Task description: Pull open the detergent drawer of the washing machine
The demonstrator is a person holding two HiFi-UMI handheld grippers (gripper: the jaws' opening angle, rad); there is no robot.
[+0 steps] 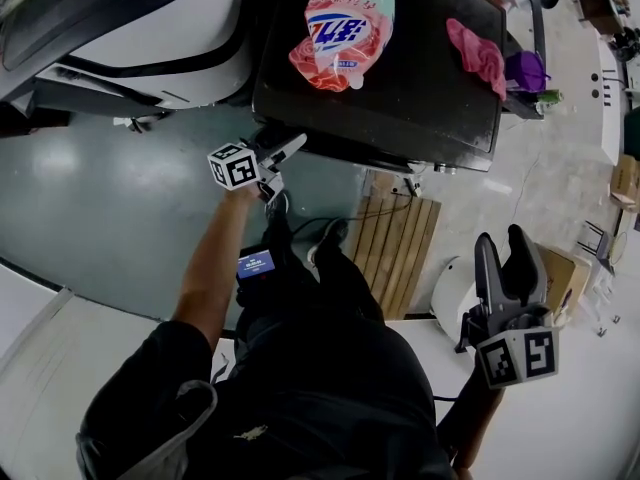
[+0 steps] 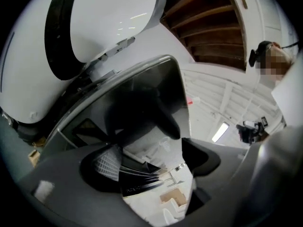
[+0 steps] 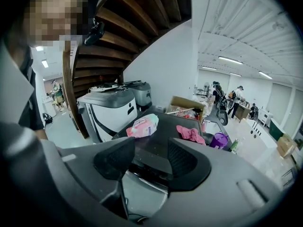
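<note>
Both jaws spread, gripping nothing. My left gripper (image 1: 285, 163) sits at washing machine (image 1: 420, 88) front top edge, left corner; detergent drawer itself unclear. My right gripper (image 1: 502, 238) is well apart, low right.

Washing machines: just the one for us, the dark-topped washing machine (image 1: 420, 88).
Detergent bags: one, and we count it quickly, a single pink detergent bag (image 1: 345, 30).
Cloths: one pink cloth (image 1: 478, 56) on our tally.
Cups: one purple cup (image 1: 525, 70).
Grippers: two, we have the left gripper (image 2: 155, 159) and the right gripper (image 3: 150, 161).
Marker cubes: two again, we see the left marker cube (image 1: 232, 166) and the right marker cube (image 1: 518, 356).
Pallets: one wooden pallet (image 1: 400, 248).
Other machines: two, we make out a white-fronted machine (image 3: 106, 115) and a grey machine (image 3: 140, 94).
</note>
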